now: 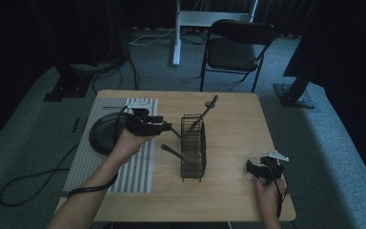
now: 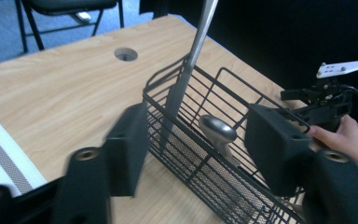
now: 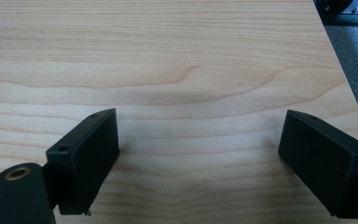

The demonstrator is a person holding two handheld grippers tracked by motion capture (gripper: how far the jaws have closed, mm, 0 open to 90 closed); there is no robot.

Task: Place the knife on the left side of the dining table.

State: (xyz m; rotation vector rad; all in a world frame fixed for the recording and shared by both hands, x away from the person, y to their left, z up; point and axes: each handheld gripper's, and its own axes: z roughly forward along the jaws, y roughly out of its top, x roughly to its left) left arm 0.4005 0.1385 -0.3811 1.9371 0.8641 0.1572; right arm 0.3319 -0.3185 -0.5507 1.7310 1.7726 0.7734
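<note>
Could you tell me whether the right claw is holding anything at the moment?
No, the right claw is open, with bare wooden table showing between its jaws.

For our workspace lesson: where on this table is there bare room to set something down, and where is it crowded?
Free: the far strip of table beyond the wire basket, and the bare wood between basket and right gripper. Crowded: the left side, where the black pan sits on the striped mat and the left gripper hovers beside the basket's utensils.
</note>
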